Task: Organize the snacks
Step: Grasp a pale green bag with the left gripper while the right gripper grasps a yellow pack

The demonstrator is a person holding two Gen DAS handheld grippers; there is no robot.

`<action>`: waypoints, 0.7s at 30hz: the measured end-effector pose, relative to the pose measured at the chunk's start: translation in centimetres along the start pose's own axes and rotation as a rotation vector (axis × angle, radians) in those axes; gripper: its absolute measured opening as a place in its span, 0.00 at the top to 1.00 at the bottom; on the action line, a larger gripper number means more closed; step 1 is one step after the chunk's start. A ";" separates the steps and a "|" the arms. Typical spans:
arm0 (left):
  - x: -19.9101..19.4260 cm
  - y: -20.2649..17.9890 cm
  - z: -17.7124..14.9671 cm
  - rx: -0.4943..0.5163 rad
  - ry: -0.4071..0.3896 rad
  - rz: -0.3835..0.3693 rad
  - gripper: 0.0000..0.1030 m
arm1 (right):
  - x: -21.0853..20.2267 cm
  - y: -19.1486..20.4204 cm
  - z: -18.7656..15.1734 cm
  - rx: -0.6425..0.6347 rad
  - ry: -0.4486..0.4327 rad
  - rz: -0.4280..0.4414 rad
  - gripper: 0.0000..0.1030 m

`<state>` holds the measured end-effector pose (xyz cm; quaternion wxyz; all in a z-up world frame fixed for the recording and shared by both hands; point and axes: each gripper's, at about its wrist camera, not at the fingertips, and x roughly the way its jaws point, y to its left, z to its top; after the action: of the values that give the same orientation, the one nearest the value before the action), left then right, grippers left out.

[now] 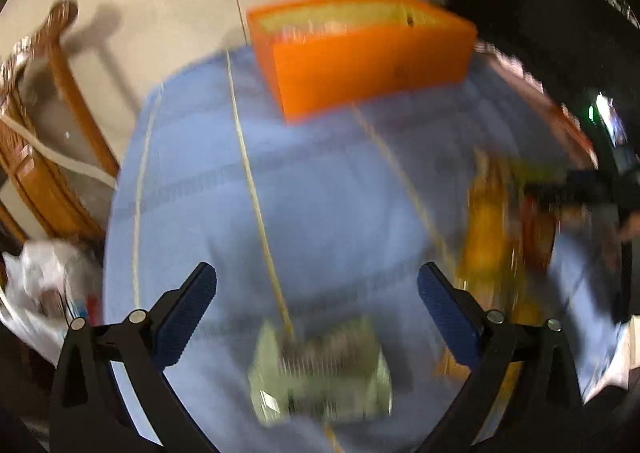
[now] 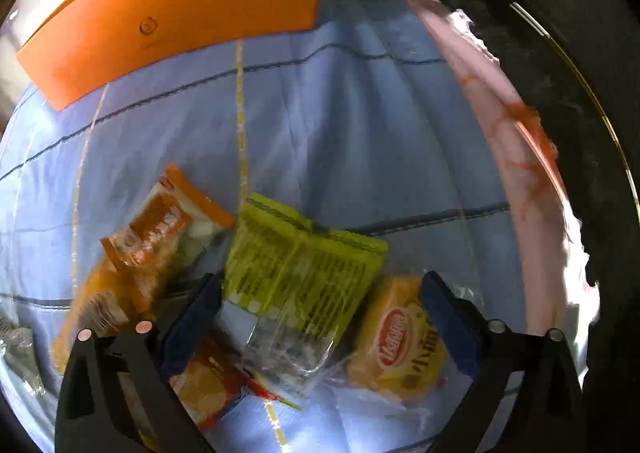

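An orange box stands at the far side of the blue tablecloth; it also shows in the right wrist view. My left gripper is open above a pale green snack packet, blurred by motion. My right gripper is open over a yellow-green packet, its fingers either side of it. An orange-and-clear packet lies to its left, a round yellow packet to its right, and an orange-red packet below. The same pile shows blurred in the left wrist view.
A wooden chair stands left of the table, with white plastic bags below it. A pink cloth runs along the table's right edge. Dark furniture fills the back right.
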<state>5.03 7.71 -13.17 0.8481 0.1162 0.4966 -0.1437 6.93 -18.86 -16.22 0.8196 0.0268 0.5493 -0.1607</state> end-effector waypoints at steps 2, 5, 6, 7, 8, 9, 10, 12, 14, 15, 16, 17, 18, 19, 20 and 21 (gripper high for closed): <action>1.0 -0.3 -2.1 -0.007 0.041 0.009 0.04 | -0.2 0.4 -0.6 0.019 -0.001 -0.025 0.03; 3.4 0.0 -4.7 -0.059 0.072 0.088 0.04 | 0.1 1.0 -0.5 0.058 -0.023 -0.038 0.03; 4.3 0.2 -5.1 -0.084 0.095 0.102 0.04 | 0.3 1.2 -0.3 0.056 -0.024 -0.066 0.03; 4.8 0.4 -5.8 -0.104 0.110 0.094 0.04 | 0.7 1.5 0.0 0.054 -0.013 -0.098 0.03; 5.2 0.6 -6.3 -0.126 0.120 0.077 0.04 | 0.7 1.7 0.2 0.068 -0.006 -0.094 0.03; 5.3 0.8 -6.9 -0.152 0.113 0.048 0.04 | 0.8 1.6 0.5 0.090 0.005 -0.085 0.03; 5.2 1.0 -7.2 -0.172 0.109 0.032 0.04 | 0.6 1.8 0.4 0.129 0.015 -0.072 0.03; 5.0 1.0 -7.8 -0.165 0.096 0.032 0.04 | 0.0 2.5 0.1 0.148 0.047 0.020 0.03; 4.8 0.8 -8.3 -0.156 0.075 0.032 0.04 | 0.4 2.5 -1.2 0.183 0.117 0.094 0.04; 4.8 0.8 -8.4 -0.153 0.063 0.033 0.04 | 0.6 2.3 -1.5 0.174 0.103 0.057 0.04; 4.5 0.6 -8.1 -0.150 0.053 0.033 0.04 | 0.9 1.7 -2.0 0.156 0.059 0.008 0.04; 4.5 0.5 -8.2 -0.144 0.042 0.033 0.04 | 1.2 0.6 -2.2 0.202 0.030 0.061 0.03; 4.5 0.5 -8.4 -0.138 0.029 0.031 0.04 | 1.2 -0.2 -2.4 0.254 0.015 0.094 0.03; 4.4 0.6 -8.4 -0.138 0.025 0.030 0.04 | 1.3 -0.3 -2.3 0.267 0.031 0.077 0.03; 4.4 0.6 -8.4 -0.138 0.027 0.032 0.04 | 1.3 -0.2 -2.4 0.261 0.048 0.066 0.03; 4.4 0.5 -8.3 -0.139 0.029 0.029 0.07 | 1.1 -0.1 -2.7 0.269 0.052 0.066 0.05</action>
<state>0.53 10.39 -20.98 0.8487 0.0663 0.5160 -0.0946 4.84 -18.62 -18.25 0.7989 0.1585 0.5428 -0.2051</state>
